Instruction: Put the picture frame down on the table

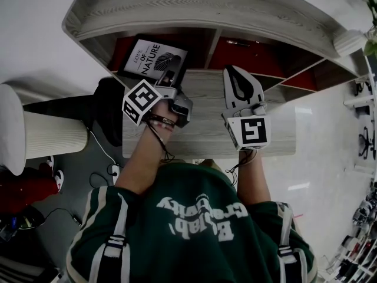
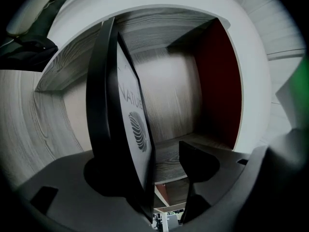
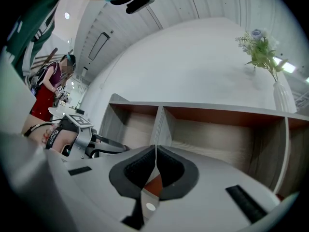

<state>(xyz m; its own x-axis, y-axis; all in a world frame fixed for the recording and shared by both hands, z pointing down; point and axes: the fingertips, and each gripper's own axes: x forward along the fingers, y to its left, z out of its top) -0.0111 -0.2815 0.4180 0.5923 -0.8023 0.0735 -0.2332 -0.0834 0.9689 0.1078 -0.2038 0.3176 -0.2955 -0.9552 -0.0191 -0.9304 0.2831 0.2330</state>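
The picture frame (image 1: 154,56), black-rimmed with a white print reading "love of nature", stands tilted in the left cubby of the wooden shelf unit (image 1: 194,5). In the left gripper view the frame (image 2: 123,110) stands edge-on between the jaws, close against the left one. The right finger (image 2: 195,161) stays apart from it with a gap, so my left gripper (image 1: 169,78) (image 2: 159,166) is open around the frame's lower edge. My right gripper (image 1: 237,75) (image 3: 155,151) hovers over the light wood table top (image 1: 203,131), shut with nothing between its pads.
A divider (image 1: 213,46) separates the left cubby from a red-backed one to the right. A white vase with flowers (image 3: 280,93) stands on top of the shelf unit at the right. A white cylinder (image 1: 35,135) lies left of the table. Another person (image 3: 48,88) stands far off.
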